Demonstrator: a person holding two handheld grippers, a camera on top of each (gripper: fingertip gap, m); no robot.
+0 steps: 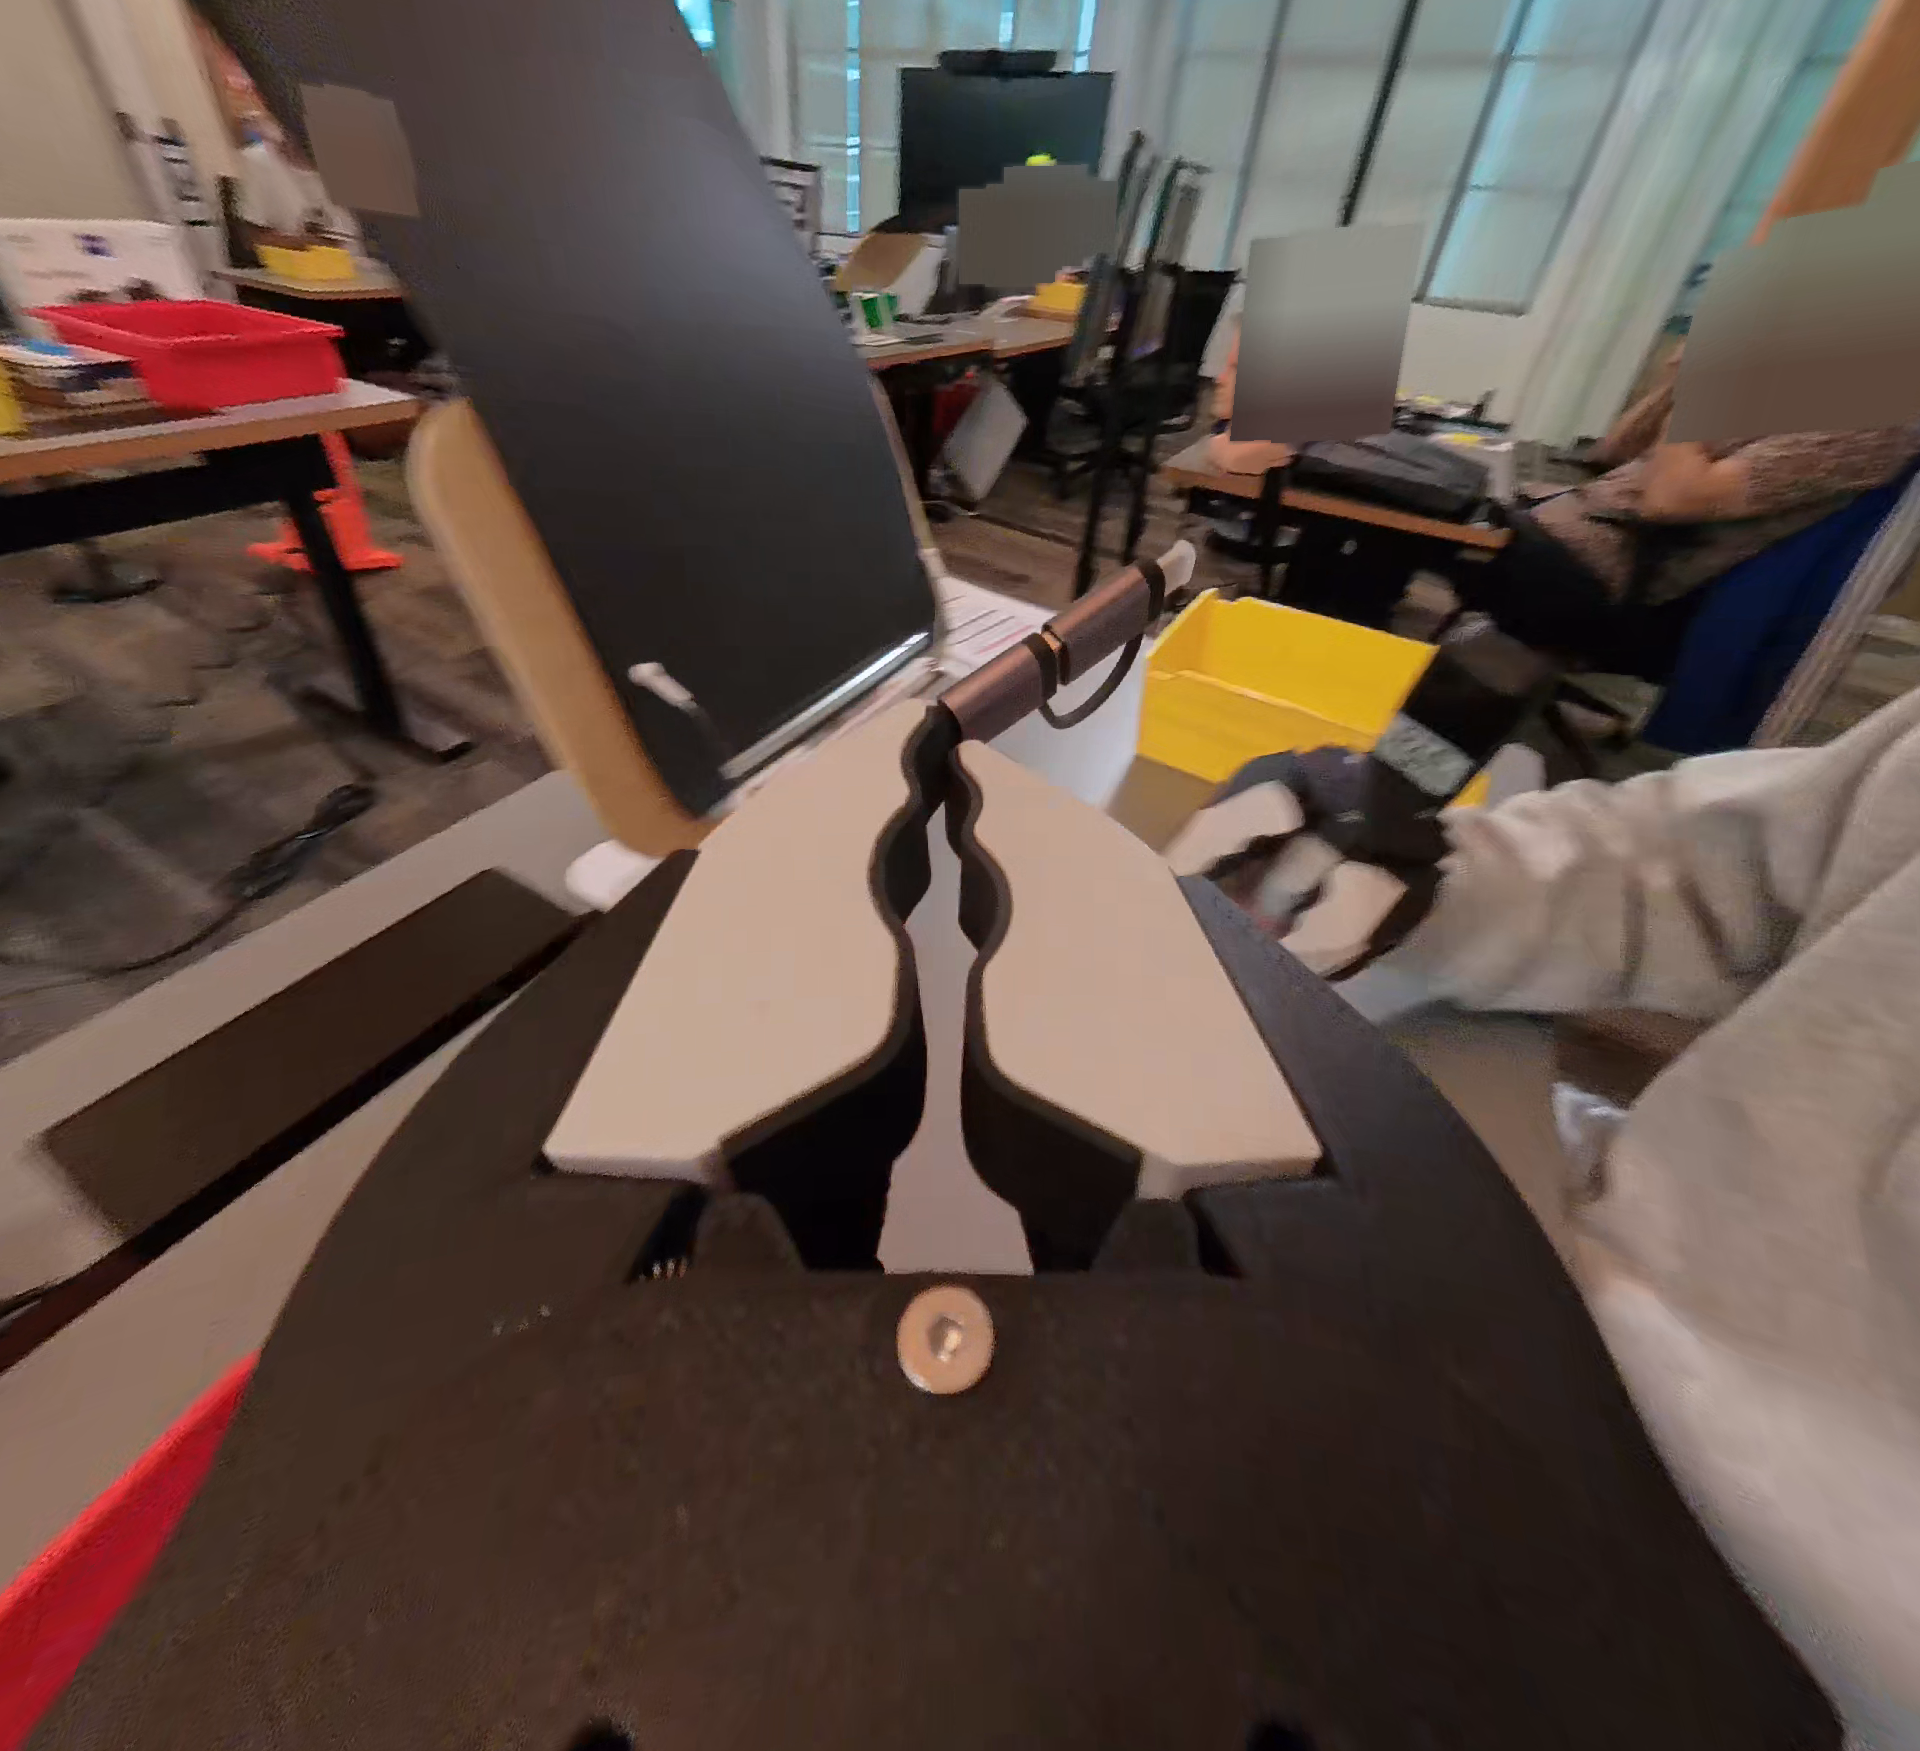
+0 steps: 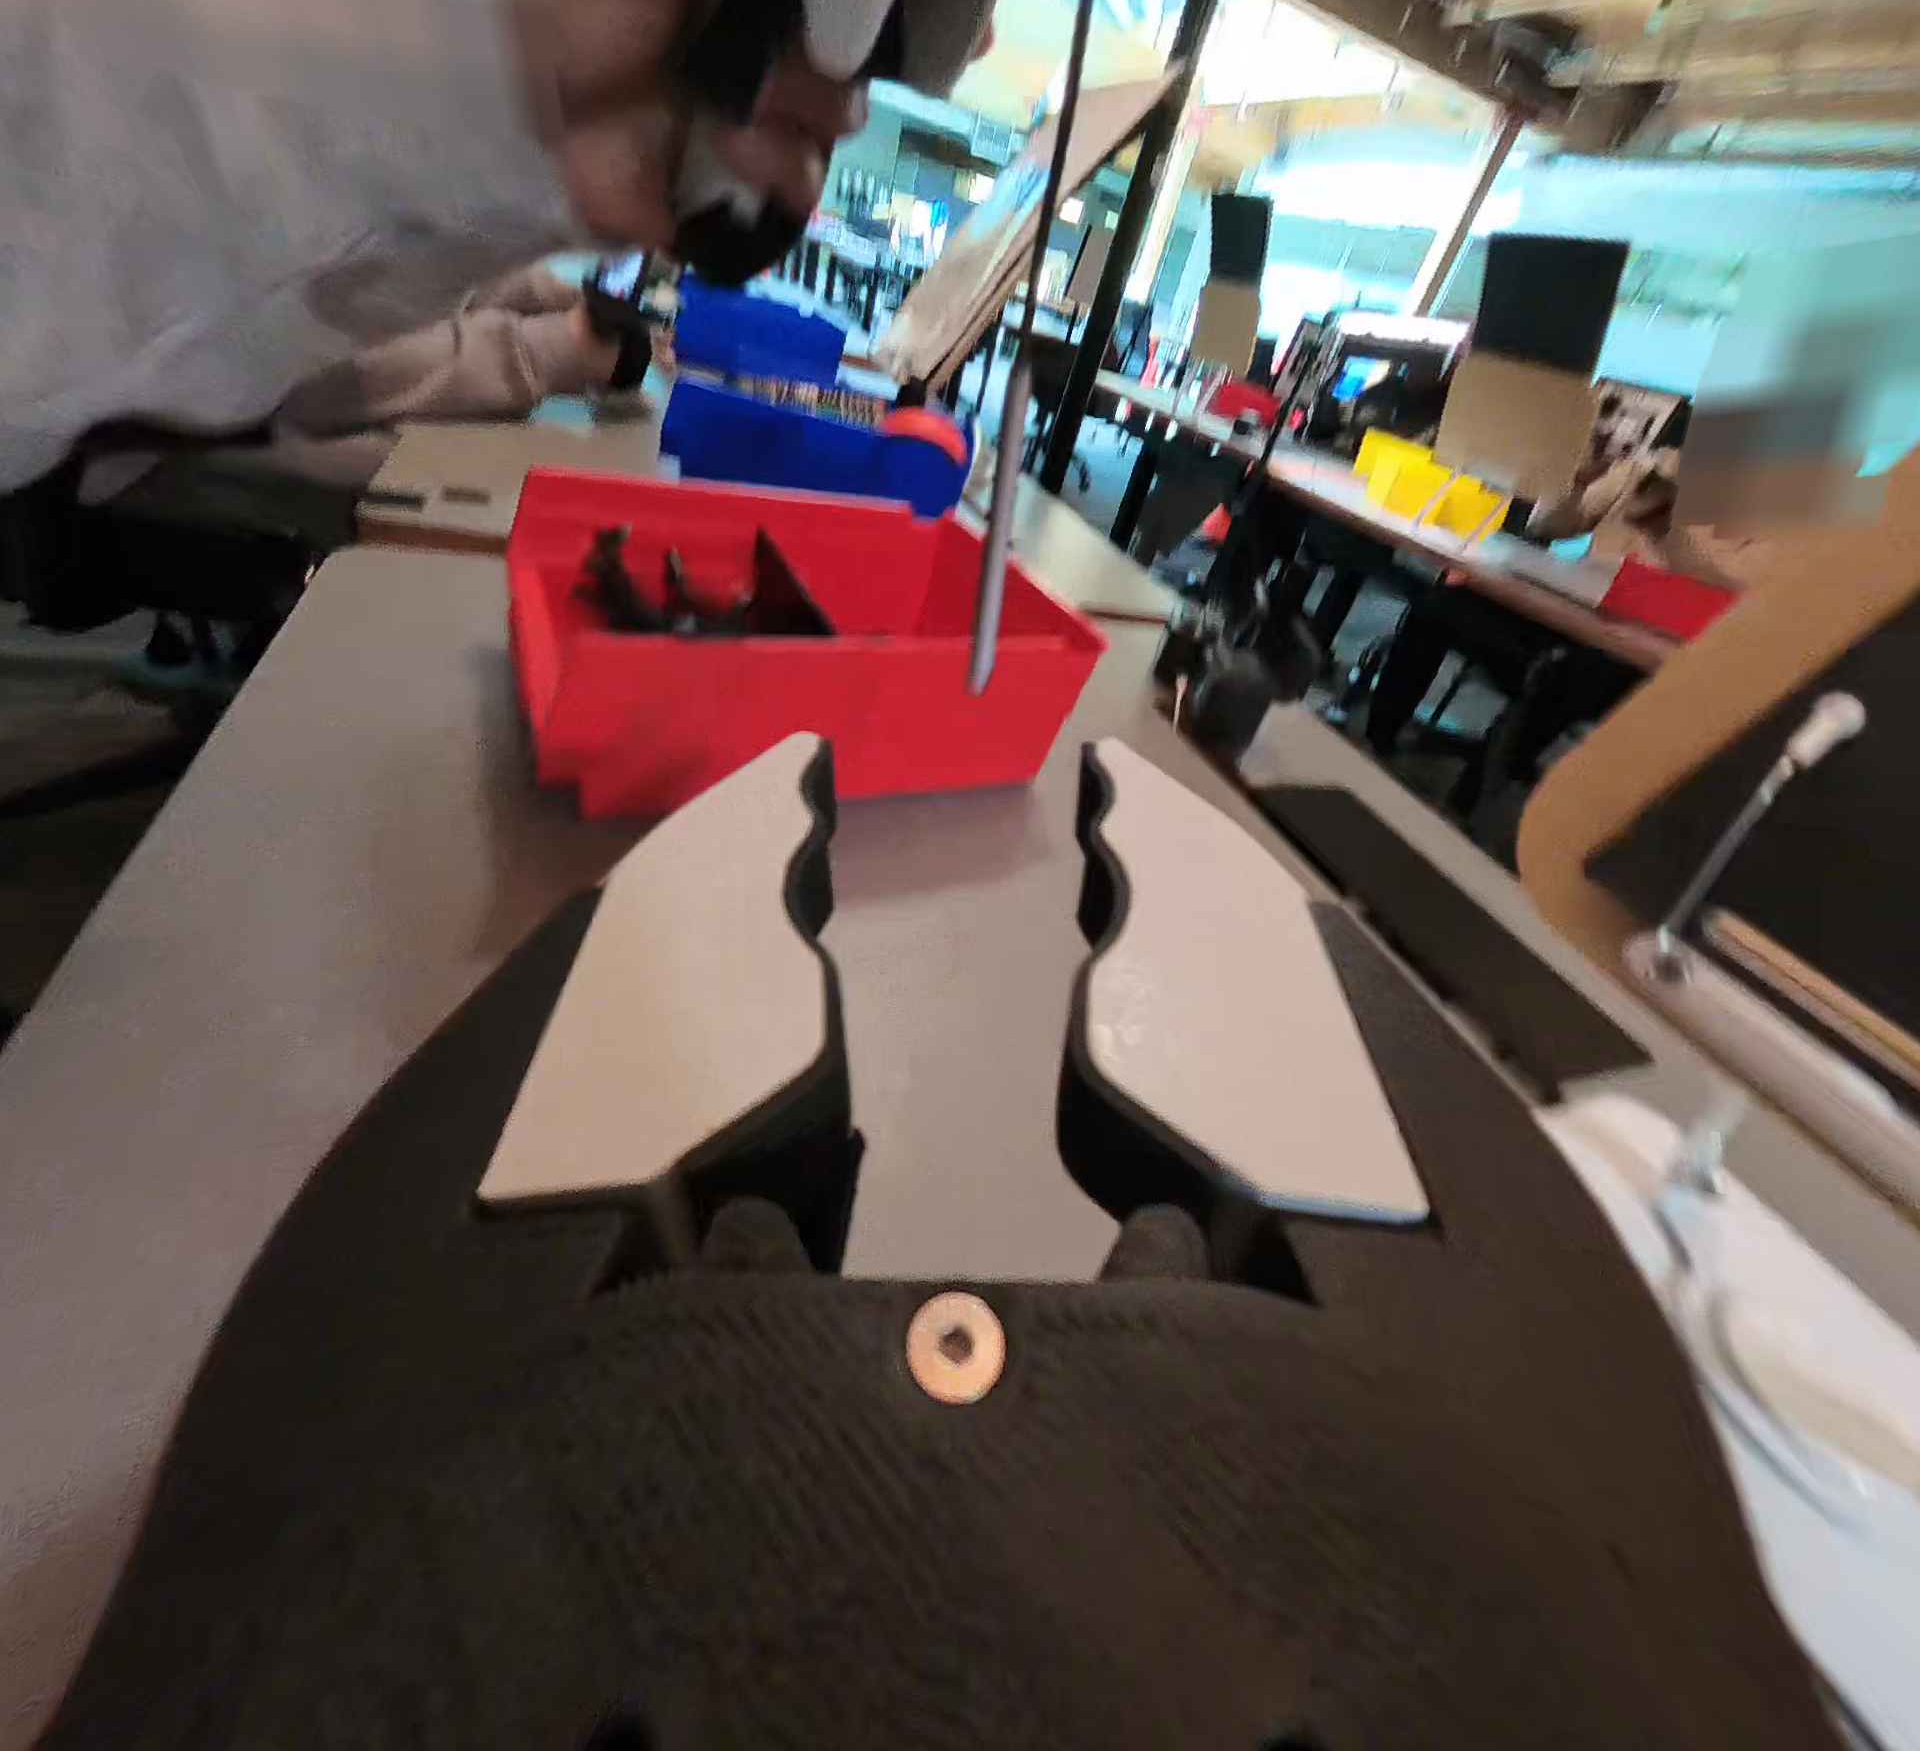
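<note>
Basically, left gripper (image 1: 951,751) was lifted off the bench (image 1: 260,1057), fingers pressed nearly together and pinching the near end of a slim grey metal pen-like stick (image 1: 1049,657). The stick pointed up and away to the right, with a gold band at mid-length, a thin black loop (image 1: 1096,693) hanging off it, and a pale tip at the far end. It was in the air, touching nothing but the gripper.

Behind the stick: a yellow bin (image 1: 1278,693) on the bench. Just left of it, a dark panel (image 1: 623,330) leaned back on a tan wooden stand (image 1: 520,621). A hand (image 1: 1320,860) on a grey sleeve (image 1: 1683,880), holding the other device, was at right. A red tray (image 1: 197,351) sat on a separate table far left.

Right gripper (image 2: 956,802) was spread wide, nothing between the fingers, low over the grey bench (image 2: 312,818). Nearest thing ahead: a red bin (image 2: 790,662) with dark parts (image 2: 675,589) in its left compartment. In the right wrist view the grey stick (image 2: 1003,506) hung tip-down in front of the bin's right half, above the bench; whether it cleared the rim I couldn't tell. The left hand (image 2: 727,49) was blurred at the top. Blue bins (image 2: 810,444) stood behind the red one. A clear dish (image 2: 1818,1389) was at the bench's right edge.
</note>
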